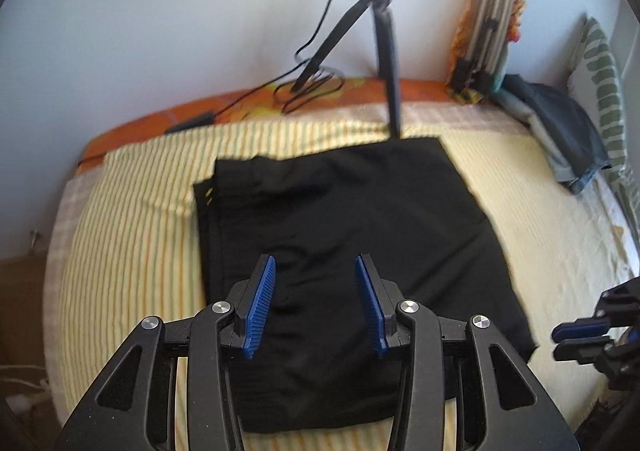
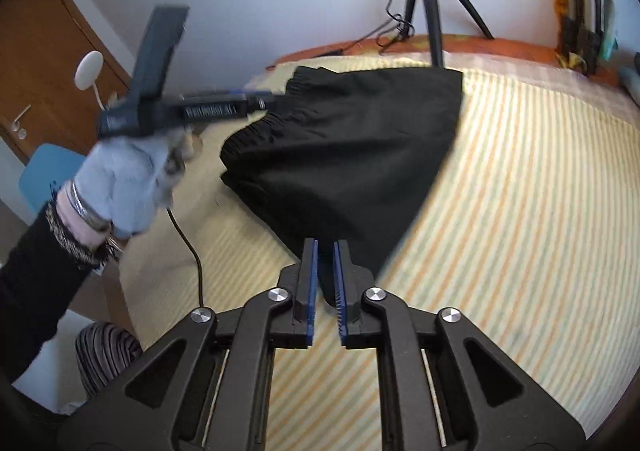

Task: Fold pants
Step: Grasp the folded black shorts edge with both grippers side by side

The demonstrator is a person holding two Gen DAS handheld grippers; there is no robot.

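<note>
Black pants (image 1: pixel 344 235) lie folded into a rough rectangle on the striped yellow bedspread (image 1: pixel 132 219). My left gripper (image 1: pixel 316 271) is open and empty, its blue pads hovering over the near part of the pants. In the right wrist view the pants (image 2: pixel 352 155) lie ahead, elastic waistband at the left. My right gripper (image 2: pixel 326 251) is nearly shut with a narrow gap, at the pants' near corner; nothing shows clamped between the pads. It appears at the right edge of the left wrist view (image 1: pixel 580 335). The left gripper (image 2: pixel 192 111), held by a gloved hand, is blurred at left.
A black tripod (image 1: pixel 384 51) with a ring light and cable stands at the bed's far edge, one leg touching the pants' far edge. Folded clothes (image 1: pixel 560 127) and a pillow (image 1: pixel 600 91) lie at far right. A wooden door (image 2: pixel 44 63) and blue chair (image 2: pixel 44 171) are at left.
</note>
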